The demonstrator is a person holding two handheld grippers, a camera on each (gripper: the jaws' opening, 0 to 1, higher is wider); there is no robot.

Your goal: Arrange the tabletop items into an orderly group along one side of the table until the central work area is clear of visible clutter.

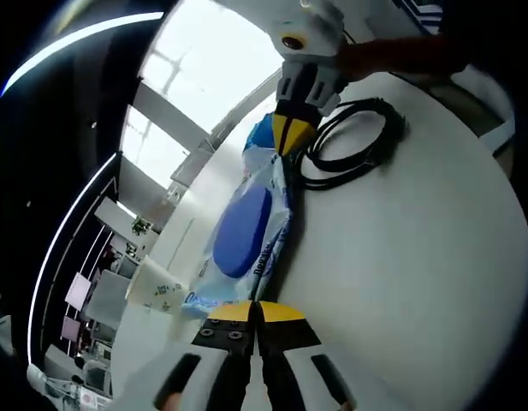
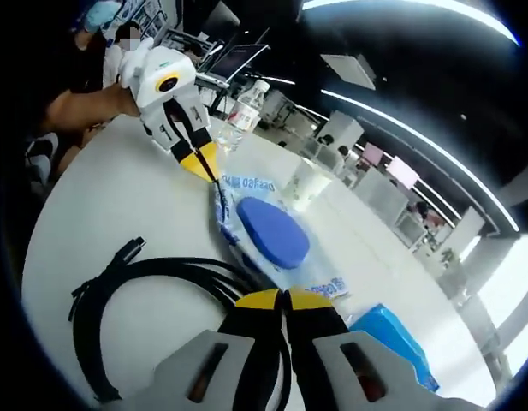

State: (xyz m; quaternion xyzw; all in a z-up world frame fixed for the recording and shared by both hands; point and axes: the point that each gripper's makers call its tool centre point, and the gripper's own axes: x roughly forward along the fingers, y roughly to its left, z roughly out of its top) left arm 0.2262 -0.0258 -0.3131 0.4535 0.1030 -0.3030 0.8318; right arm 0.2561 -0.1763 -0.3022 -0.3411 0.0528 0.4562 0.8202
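Gripping opposite ends of a clear plastic wet-wipes pack with blue oval lid (image 1: 246,235), both grippers' yellow-tipped fingers (image 1: 256,313) (image 2: 285,300) are closed; coiled black cable (image 2: 152,291) lies beside it on the white round surface (image 1: 400,257).

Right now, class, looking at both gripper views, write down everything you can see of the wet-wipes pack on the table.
The wet-wipes pack is a flat, soft pouch of glossy white and pale-blue plastic film with blue lettering and a large blue oval lid on its top face, shut. It lies flat on the white round table. Both grippers pinch it at opposite ends: the left gripper and the right gripper, each with jaws closed on the film edge. A coiled black cable lies beside it, and a paper cup stands just past it.
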